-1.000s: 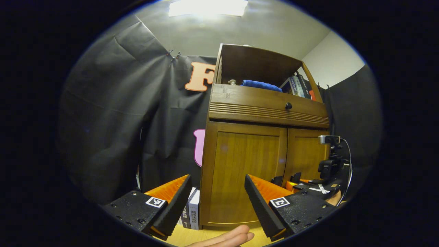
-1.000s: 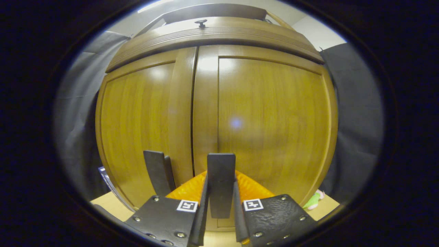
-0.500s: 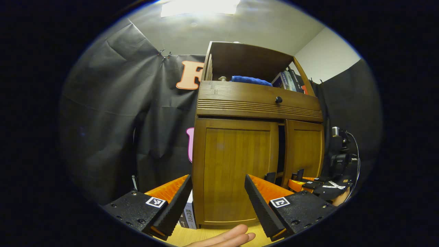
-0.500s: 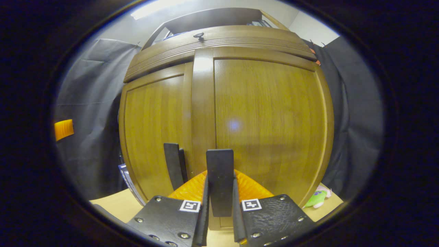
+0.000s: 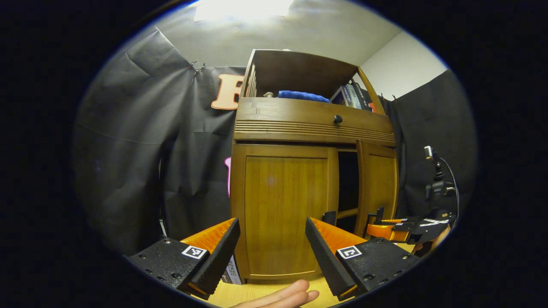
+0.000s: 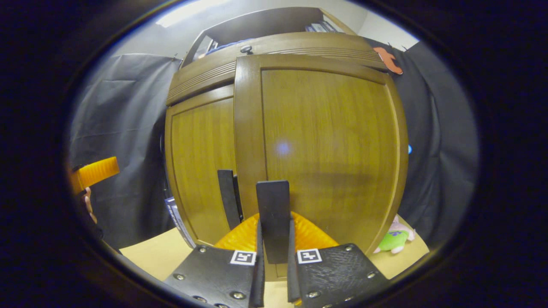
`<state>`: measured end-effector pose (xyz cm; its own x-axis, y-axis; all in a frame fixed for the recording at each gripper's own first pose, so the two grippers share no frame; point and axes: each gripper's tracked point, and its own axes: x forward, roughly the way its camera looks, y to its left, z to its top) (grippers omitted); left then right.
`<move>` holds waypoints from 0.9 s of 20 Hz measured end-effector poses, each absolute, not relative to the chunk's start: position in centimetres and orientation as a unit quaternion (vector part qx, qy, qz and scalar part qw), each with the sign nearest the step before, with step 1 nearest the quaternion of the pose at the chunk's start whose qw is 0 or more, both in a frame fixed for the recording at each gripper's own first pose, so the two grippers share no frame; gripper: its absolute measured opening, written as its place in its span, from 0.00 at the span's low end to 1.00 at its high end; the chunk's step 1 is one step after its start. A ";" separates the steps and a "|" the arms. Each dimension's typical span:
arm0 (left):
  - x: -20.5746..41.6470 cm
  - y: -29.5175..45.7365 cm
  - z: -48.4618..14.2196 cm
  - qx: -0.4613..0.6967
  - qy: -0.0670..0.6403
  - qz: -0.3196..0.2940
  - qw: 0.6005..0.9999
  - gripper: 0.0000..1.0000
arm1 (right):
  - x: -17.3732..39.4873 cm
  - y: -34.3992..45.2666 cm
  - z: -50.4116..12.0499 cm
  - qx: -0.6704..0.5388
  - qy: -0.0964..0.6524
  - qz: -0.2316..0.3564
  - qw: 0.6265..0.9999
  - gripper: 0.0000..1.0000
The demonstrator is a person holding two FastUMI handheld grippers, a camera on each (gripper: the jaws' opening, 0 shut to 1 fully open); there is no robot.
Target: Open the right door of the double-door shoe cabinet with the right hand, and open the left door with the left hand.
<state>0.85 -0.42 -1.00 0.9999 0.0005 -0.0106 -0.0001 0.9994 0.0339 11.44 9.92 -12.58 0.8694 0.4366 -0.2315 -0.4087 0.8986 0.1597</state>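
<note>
Right door (image 5: 378, 188) ajar, left door (image 5: 284, 211) flush shut.
Right gripper (image 6: 252, 205) has its fingers clamped on the right door's free edge, one finger (image 6: 273, 224) on the front face, the other (image 6: 228, 197) behind the edge; from the left gripper view a dark gap shows between the two doors of the shoe cabinet (image 5: 314, 124). Left gripper (image 5: 272, 246) sits off the cabinet in front of the left door, fingers spread wide, gripping nothing. Fingers of a hand (image 5: 284, 295) show at the bottom edge. Blue cloth (image 5: 302, 96) and books (image 5: 353, 95) on the open top shelf; green plush toy (image 6: 396, 239) on the floor by the cabinet's right side.
</note>
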 end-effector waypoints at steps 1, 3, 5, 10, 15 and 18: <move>0.9 -0.3 -0.9 0.017 0.005 0.001 1.000 0.95 | 11.3 9.8 -12.5 0.056 0.133 0.219 0.965 0.21; 1.0 -0.2 -1.0 0.017 0.005 0.002 1.000 0.95 | 10.9 9.4 -12.2 0.057 0.132 0.221 0.965 0.21; 1.0 0.0 -0.9 0.018 0.004 0.002 1.000 0.91 | 10.3 8.7 -12.0 0.060 0.132 0.219 0.965 0.21; 1.0 -0.3 -1.1 0.018 0.007 -0.003 1.000 0.95 | 7.7 6.0 -12.1 0.060 0.127 0.212 0.967 0.17; 0.9 -0.7 -1.3 0.020 0.010 -0.005 1.000 0.91 | 5.8 3.5 -11.8 0.065 0.127 0.202 0.969 0.21; 0.8 -1.1 -1.4 0.024 0.011 -0.005 1.000 0.91 | 4.8 1.8 -11.7 0.064 0.124 0.194 0.971 0.21</move>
<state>0.80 -1.15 -1.44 0.9997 -0.0085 -0.0225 0.0096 0.9988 0.0470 4.80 1.85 -11.70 0.8944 0.3920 -0.2154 -0.3603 0.9168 0.1723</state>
